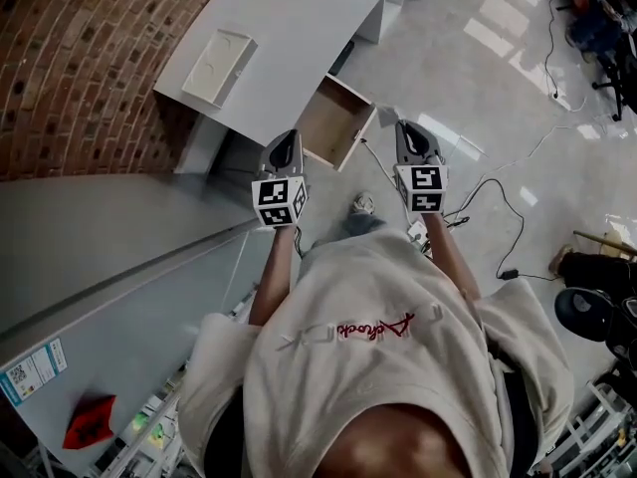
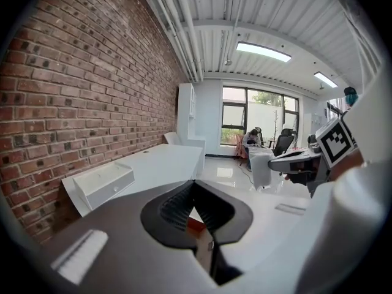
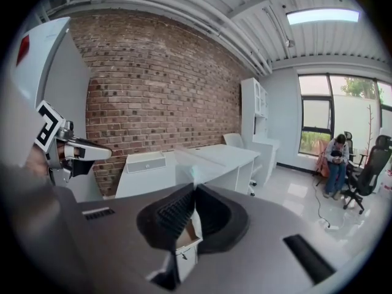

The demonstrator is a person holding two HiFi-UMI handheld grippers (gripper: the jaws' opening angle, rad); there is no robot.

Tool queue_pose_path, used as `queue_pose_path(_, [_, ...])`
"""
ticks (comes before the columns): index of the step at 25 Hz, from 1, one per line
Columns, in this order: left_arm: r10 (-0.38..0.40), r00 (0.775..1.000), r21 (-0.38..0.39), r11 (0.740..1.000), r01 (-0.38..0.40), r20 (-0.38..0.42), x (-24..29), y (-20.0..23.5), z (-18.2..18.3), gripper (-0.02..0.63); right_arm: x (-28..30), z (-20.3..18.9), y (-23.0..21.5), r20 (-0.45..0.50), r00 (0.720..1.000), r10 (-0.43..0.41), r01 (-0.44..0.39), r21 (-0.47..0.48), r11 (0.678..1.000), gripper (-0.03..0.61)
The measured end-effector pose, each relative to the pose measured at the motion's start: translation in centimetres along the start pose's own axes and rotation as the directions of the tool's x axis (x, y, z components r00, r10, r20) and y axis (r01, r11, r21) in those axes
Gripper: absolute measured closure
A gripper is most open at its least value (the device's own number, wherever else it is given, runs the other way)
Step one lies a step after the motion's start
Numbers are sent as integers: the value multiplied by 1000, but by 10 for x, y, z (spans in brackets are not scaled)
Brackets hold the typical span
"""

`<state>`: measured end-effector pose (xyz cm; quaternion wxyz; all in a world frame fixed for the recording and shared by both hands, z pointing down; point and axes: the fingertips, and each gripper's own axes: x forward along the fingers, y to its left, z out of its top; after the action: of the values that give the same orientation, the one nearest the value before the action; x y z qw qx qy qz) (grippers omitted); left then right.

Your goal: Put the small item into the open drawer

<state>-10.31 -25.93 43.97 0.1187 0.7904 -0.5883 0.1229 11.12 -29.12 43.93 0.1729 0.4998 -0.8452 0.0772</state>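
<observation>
- Closest to us, low in the head view, is the person's cream shirt. It covers the floor right under them, and only one shoe pokes out past it.
- Both forearms reach forward from the shirt. The left gripper and the right gripper are held side by side with a clear gap between them.
- In each gripper's own view we see the jaws brought together at the tips, and neither pair clamps anything.
- The open drawer sticks out from the white desk, just ahead of the two grippers and between them. What we see of its inside is bare.
- To the drawer's right there is wide, shiny floor, with a cable trailing over it near the person's right side.
- To the left, the brick wall and a grey surface close things in.
- A red item lies on that grey surface at the lower left, well apart from the drawer. We cannot say for certain that it is the small item.
- A white box sits on the desk near the wall.
- In the left gripper view a reddish-brown patch shows through the gap below the jaw tips. We cannot make out what it is.
</observation>
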Motion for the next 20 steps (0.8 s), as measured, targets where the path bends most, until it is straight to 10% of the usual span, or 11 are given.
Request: queue_pose_path(20, [-78,981,-44,997,71,-178,50,11,-82,604,64,-85,35,-184,978,102,-93,60,994,565])
